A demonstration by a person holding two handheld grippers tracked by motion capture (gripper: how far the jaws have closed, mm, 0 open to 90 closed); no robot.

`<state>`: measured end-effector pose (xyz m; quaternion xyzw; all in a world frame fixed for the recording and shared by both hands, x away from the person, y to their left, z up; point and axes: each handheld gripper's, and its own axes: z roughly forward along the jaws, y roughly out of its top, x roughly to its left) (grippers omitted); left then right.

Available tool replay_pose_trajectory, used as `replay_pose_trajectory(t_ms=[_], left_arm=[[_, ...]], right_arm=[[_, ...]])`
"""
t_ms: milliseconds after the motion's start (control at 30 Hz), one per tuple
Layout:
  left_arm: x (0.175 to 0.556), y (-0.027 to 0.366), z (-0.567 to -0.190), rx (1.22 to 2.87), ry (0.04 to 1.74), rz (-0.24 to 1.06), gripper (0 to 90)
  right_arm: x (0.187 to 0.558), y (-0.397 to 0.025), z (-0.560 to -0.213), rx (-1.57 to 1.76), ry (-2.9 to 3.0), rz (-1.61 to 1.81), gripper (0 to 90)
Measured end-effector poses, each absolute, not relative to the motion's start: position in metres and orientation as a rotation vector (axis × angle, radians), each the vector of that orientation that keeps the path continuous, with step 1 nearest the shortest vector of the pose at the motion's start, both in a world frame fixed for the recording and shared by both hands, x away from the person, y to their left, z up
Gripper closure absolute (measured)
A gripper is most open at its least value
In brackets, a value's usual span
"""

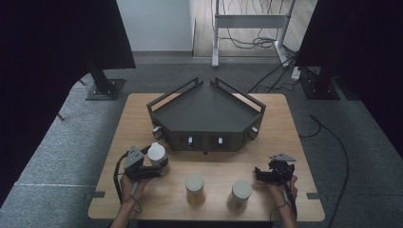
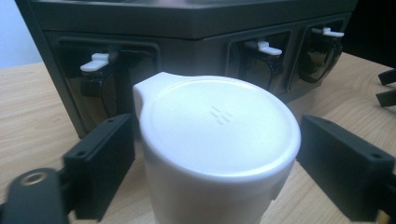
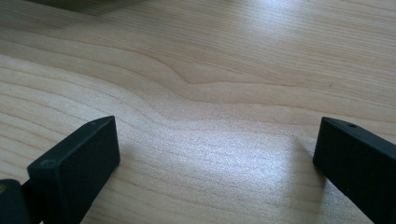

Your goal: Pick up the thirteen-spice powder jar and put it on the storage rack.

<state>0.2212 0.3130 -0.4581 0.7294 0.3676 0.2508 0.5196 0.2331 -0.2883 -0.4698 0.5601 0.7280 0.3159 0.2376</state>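
Note:
A white container with a round white lid (image 1: 157,153) (image 2: 217,126) stands on the wooden table (image 1: 142,118), just in front of the left end of a dark grey angled stand (image 1: 204,137) (image 2: 187,42). My left gripper (image 1: 160,166) (image 2: 217,154) is open, with one jaw on each side of the container and a narrow gap showing at the right jaw. At the right of the table my right gripper (image 1: 257,174) (image 3: 217,149) is open over bare wood, nothing between its jaws.
Two beige jars with lids, one (image 1: 195,187) and the other (image 1: 241,192), stand near the front edge between my hands. The stand's front wall has recesses with small white levers (image 2: 98,60) (image 2: 264,46). Floor stands and cables lie beyond the table.

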Motion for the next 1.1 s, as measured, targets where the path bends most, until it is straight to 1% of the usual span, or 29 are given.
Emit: replay_pose_trajectory(t_ms=[67,133,233,700,1100], left_arm=[[0.221,0.312,-0.458,1.748,0.895,0.607,18.7],[0.221,0.316,-0.460,1.737,0.900,0.594,25.9],[0.220,0.318,-0.461,1.720,0.912,0.595,30.1],[0.216,0.311,-0.454,1.724,0.959,0.613,30.8],[0.214,0.310,-0.445,1.720,0.932,0.632,30.8]], right_arm=[[0.233,-0.288,-0.470,1.535,1.995,0.866,0.0],[0.233,-0.288,-0.470,1.535,1.995,0.866,0.0],[0.233,-0.288,-0.470,1.535,1.995,0.866,0.0],[0.233,-0.288,-0.470,1.532,1.996,0.868,0.3],[0.232,-0.289,-0.470,1.528,1.999,0.870,0.7]])
